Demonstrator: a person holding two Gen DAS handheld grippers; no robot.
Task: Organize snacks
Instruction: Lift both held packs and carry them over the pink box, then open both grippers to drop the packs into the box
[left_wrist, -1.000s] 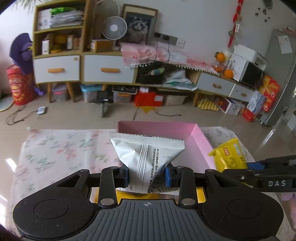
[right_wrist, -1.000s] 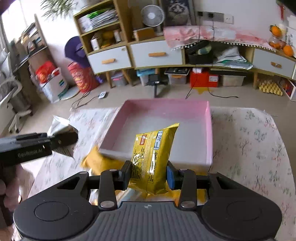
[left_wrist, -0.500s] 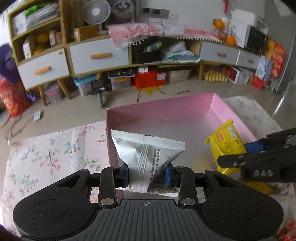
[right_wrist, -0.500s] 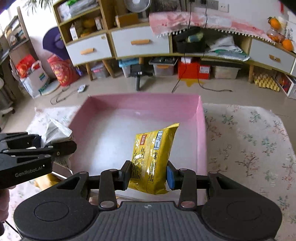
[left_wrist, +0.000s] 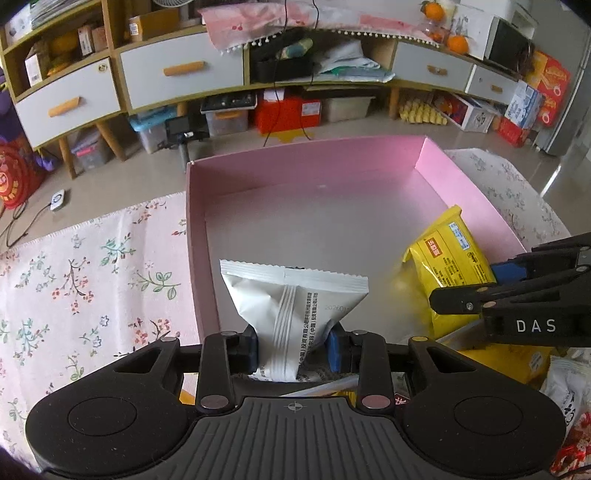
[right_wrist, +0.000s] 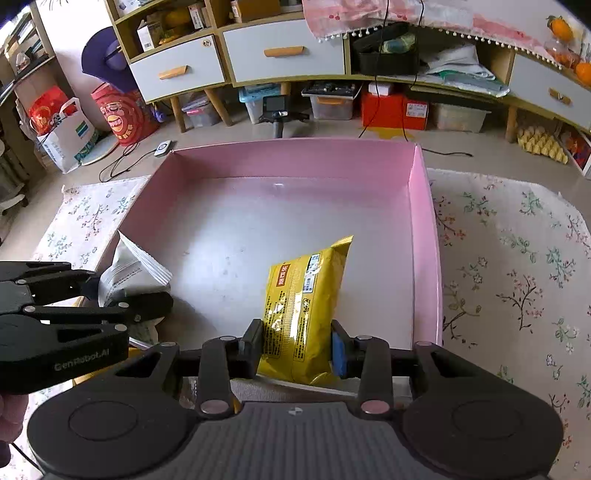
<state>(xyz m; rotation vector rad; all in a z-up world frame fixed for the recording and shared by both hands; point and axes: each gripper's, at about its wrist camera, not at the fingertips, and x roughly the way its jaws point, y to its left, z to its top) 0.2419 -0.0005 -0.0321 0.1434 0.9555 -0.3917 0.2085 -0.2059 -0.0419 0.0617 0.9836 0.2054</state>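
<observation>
A shallow pink box (left_wrist: 192, 221) (right_wrist: 424, 236) sits on a floral tablecloth, its pale floor bare. My left gripper (left_wrist: 293, 349) is shut on a white snack packet (left_wrist: 291, 306), held upright over the box's near left corner. My right gripper (right_wrist: 295, 347) is shut on a yellow snack packet (right_wrist: 306, 295), hanging over the near right part of the box. Each view shows the other gripper from the side: the right one with the yellow packet (left_wrist: 447, 254) at the right edge, the left one with the white packet (right_wrist: 129, 269) at the left edge.
More snack packets, yellow (left_wrist: 517, 358) and white (left_wrist: 565, 387), lie on the cloth just in front of the box at the lower right. The floral tablecloth (right_wrist: 517, 266) spreads on both sides. Beyond the table stand cabinets, drawers and storage boxes on the floor.
Both grippers have come down and forward with their packets, from in front of the box to over its near part. The box now fills much more of both views.
</observation>
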